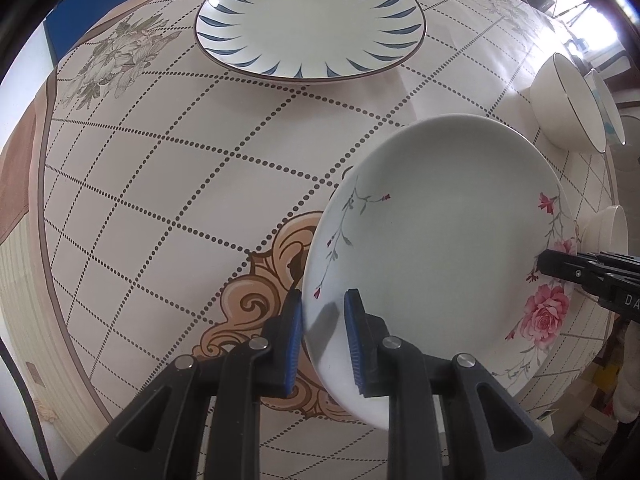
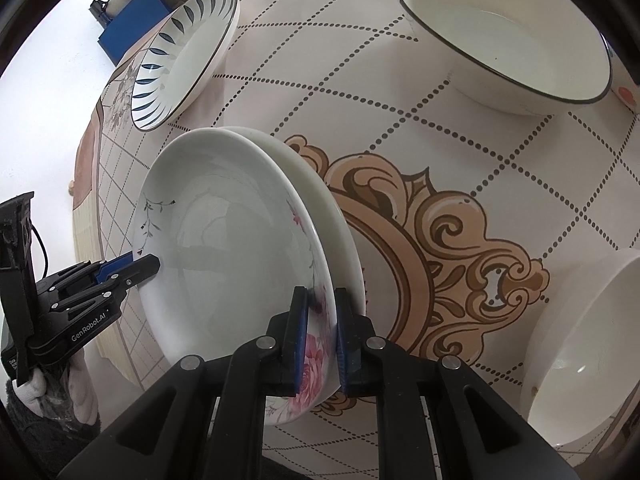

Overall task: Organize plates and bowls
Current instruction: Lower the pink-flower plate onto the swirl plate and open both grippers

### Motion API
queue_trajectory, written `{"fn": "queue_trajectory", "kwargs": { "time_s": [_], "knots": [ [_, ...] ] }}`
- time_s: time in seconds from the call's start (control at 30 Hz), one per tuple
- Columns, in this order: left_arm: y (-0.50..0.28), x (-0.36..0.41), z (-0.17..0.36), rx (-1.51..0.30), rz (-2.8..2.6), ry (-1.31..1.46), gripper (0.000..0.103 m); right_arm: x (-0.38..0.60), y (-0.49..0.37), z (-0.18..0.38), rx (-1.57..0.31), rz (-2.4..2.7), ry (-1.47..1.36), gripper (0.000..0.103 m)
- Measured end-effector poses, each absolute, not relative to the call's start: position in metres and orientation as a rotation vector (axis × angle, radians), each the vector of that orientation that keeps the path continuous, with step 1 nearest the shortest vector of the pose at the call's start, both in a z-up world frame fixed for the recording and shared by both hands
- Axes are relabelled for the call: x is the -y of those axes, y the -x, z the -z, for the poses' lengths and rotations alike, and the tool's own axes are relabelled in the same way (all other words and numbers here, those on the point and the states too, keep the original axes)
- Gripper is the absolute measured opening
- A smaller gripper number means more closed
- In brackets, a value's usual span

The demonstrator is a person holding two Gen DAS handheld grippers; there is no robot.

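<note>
The rose plate (image 1: 440,232) sits in the lower right of the left wrist view and the lower middle of the right wrist view, held off the tablecloth (image 1: 168,184) at a tilt by both tools. I have the left gripper (image 1: 322,312) narrowed onto the plate's near rim, one blue pad above the rim and one below. I have the right gripper (image 2: 321,312) clamped the same way on the opposite rim, at the printed rose. I judge that two opposed rim grips are used because one pinch would let a wide, smooth plate swing.

In the right wrist view a second white rim shows directly behind the rose plate; I cannot tell whether it is another plate or the plate's own underside.

The blue-leaf plate (image 1: 310,20) lies flat at the top of the left wrist view, well apart. I judge it the probable stacking base, since plates group together. The black-rimmed bowl (image 2: 508,36) sits at the upper right of the right wrist view, and a plain white bowl (image 2: 580,344) at its lower right, both clear of the carry path.
</note>
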State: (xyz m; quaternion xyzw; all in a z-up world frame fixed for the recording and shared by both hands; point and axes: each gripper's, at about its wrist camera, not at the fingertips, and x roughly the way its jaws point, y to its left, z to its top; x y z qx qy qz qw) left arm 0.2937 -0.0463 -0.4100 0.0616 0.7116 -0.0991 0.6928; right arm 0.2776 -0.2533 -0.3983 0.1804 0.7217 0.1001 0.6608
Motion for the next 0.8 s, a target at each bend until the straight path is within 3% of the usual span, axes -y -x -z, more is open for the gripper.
{"fn": "queue_trajectory", "kwargs": {
  "time_s": [0.23,0.5,0.8],
  "knots": [
    [-0.287,0.041,0.406,-1.605,0.197,-0.119,0.019,0.254,-0.281,0.393,-1.651,-0.193,-0.369,0.019],
    [-0.278,0.028,0.397,-1.604,0.187,-0.104,0.019,0.234,-0.280,0.386,-1.648,-0.174,-0.279,0.037],
    [-0.278,0.025,0.385,-1.599,0.187,-0.100,0.019,0.210,-0.278,0.376,-1.637,-0.137,-0.084,0.038]
  ]
}}
